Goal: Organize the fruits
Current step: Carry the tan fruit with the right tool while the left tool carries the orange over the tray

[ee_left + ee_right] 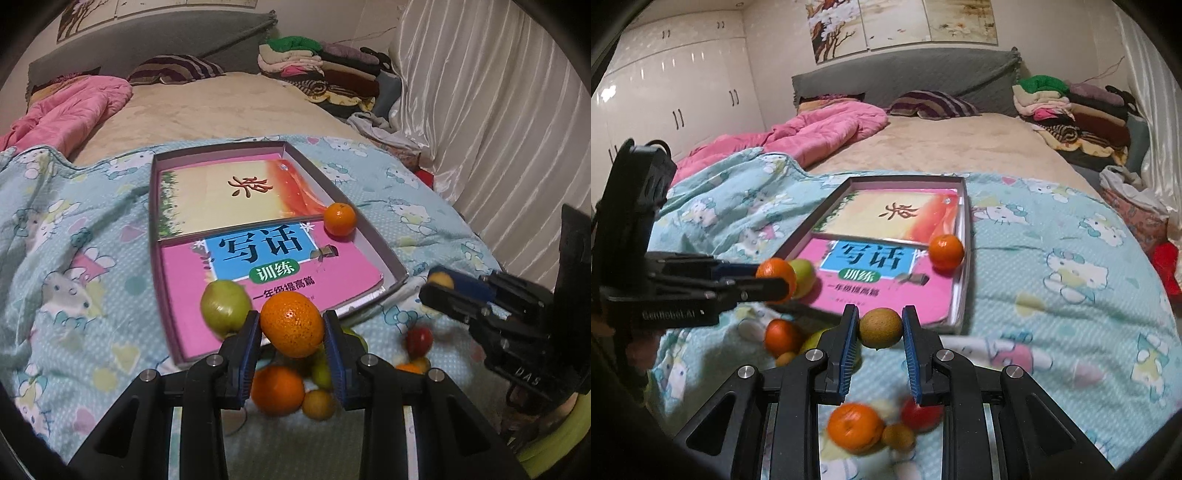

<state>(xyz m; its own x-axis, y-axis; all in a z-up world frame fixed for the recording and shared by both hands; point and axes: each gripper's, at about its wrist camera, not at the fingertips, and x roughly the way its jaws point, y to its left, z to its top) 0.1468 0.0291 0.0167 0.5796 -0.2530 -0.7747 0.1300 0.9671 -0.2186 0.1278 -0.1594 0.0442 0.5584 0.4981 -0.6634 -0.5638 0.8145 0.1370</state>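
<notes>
Two fruits carried toward the box — one in each gripper.

An orange is clamped by the left gripper, a brown kiwi by the right gripper; both hang just short of the box rim at 12 o'clock. Round, smooth-skinned fruit should be released low — on the glossy books it would likely roll. A small orange already rests at 1 o'clock; loose fruit lies on the soft blanket at 6.

A bed with grey headboard stands between white wardrobes and curtains.
</notes>
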